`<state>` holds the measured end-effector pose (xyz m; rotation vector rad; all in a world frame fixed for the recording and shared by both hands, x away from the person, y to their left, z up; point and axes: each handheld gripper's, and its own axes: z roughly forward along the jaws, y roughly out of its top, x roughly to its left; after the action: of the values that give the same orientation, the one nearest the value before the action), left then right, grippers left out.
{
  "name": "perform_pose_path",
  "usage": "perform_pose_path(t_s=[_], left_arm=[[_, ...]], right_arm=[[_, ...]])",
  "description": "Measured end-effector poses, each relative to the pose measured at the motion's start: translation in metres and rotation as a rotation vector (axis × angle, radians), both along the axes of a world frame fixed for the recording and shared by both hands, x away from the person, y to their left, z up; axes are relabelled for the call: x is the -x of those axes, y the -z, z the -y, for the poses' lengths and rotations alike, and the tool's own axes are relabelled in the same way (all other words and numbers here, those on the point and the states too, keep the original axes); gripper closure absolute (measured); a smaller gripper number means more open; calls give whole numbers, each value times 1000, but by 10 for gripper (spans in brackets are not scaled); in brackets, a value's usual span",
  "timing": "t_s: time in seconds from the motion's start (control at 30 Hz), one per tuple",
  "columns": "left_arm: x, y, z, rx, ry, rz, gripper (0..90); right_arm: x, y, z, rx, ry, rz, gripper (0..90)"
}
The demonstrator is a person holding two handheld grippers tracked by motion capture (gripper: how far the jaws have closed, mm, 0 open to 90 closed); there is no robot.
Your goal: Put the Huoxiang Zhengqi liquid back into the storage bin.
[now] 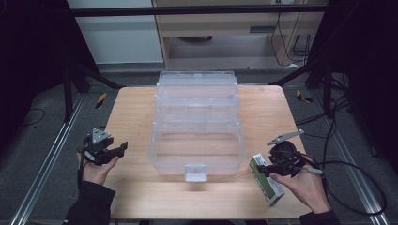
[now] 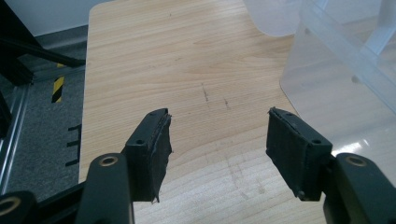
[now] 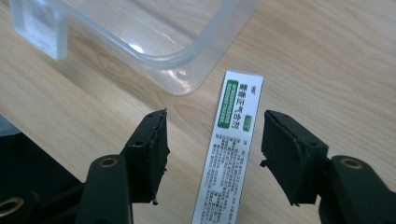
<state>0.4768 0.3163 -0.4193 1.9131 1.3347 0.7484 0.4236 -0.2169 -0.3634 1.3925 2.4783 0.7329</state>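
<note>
- The green-and-white carton (image 1: 266, 183) lies flat on the wooden table (image 1: 141, 108), just off the near right corner of the clear plastic storage bin (image 1: 197, 124) and close to the table's near edge
- In the right gripper view the carton (image 3: 229, 149) shows its narrow white face with green panels and small print too fine to read; its far end points toward the bin's rounded corner (image 3: 187, 70), near it but apart
- The right gripper (image 1: 263, 169), held in the person's right hand (image 1: 305, 187), sits over the carton, to the right of the bin's near wall
- Its jaws stand wide apart with the carton between them; neither pad (image 3: 154, 149) touches it in that view
- The left gripper (image 1: 123, 147), in the left hand (image 1: 96, 171), hovers to the left of the bin, well apart from it and from the carton
- Its jaws are spread wide over bare wood, with nothing between the pads (image 2: 156, 149)
- The bin stands at the table's middle, empty as far as its clear walls show, with a small latch tab (image 1: 195, 172) on its near wall
- Its lid (image 1: 197, 80) appears raised behind the far wall
</note>
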Motion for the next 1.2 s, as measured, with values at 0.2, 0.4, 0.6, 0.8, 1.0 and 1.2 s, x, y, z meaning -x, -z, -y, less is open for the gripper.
perform_pose_path(t_s=[0.2,0.4,0.6,0.8,1.0,1.2], left_arm=[[0,1,2,-8,8,-8,383],[0,1,0,-7,4,-6,382],[0,1,1,-10,5,-7,381],[0,1,2,-13,8,-10,379],[-1,3,3,-15,8,-15,378],[-1,4,5,-21,13,-20,377]], right_arm=[[1,4,2,22,-5,-32,444],[1,10,2,47,-11,-54,460],[2,17,4,60,-8,-84,477],[2,22,5,71,-12,-102,493],[0,26,5,90,-7,-123,526],[-3,31,5,112,-1,-143,559]])
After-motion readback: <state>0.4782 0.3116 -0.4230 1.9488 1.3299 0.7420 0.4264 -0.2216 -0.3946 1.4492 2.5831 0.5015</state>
